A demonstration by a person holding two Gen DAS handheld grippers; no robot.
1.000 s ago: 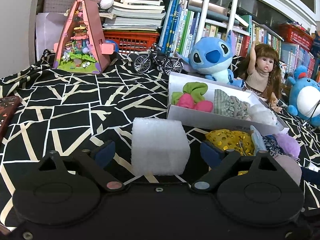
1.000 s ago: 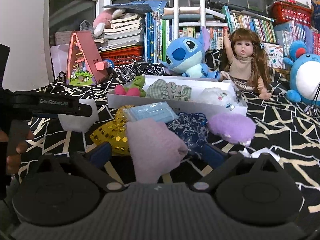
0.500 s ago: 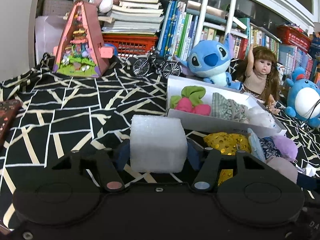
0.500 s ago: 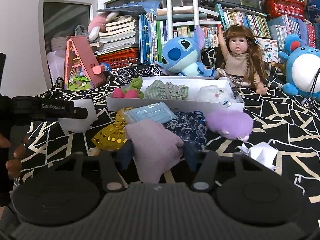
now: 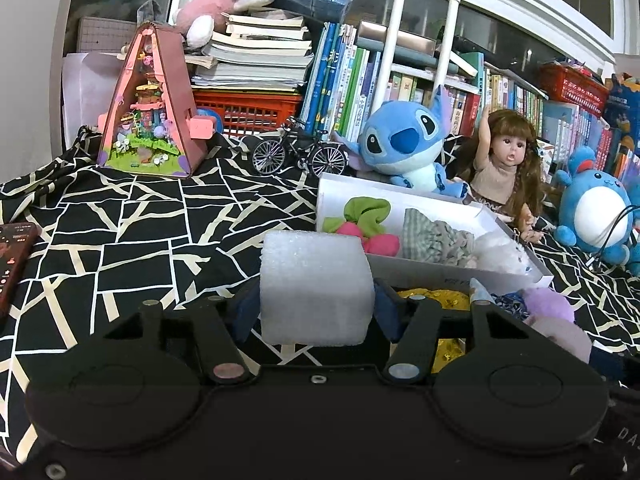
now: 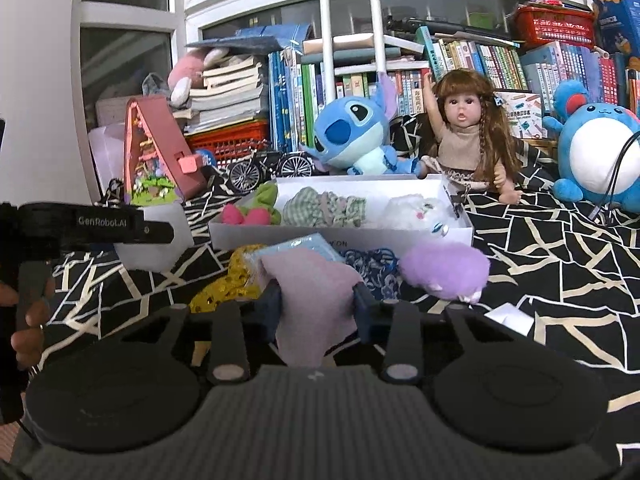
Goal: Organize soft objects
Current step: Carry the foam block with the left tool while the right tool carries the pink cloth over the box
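white foam block (image 5: 316,288) pinched between the blue pads of the left gripper (image 5: 316,312), near, just left of the white box (image 5: 440,274). pale pink cloth (image 6: 316,300) clamped in the right gripper (image 6: 318,310), jaws narrow, drooping at the near edge of the loose pile. behind the cloth: gold sequin pouch (image 6: 224,290), light blue mask (image 6: 304,246), dark blue patterned cloth (image 6: 376,266), purple plush (image 6: 444,268) to the right. inside the box: pink and green piece (image 6: 256,210) left, checked cloth (image 6: 324,210) middle, white fluffy toy (image 6: 416,212) right. all on black and cream patterned fabric (image 5: 132,232).
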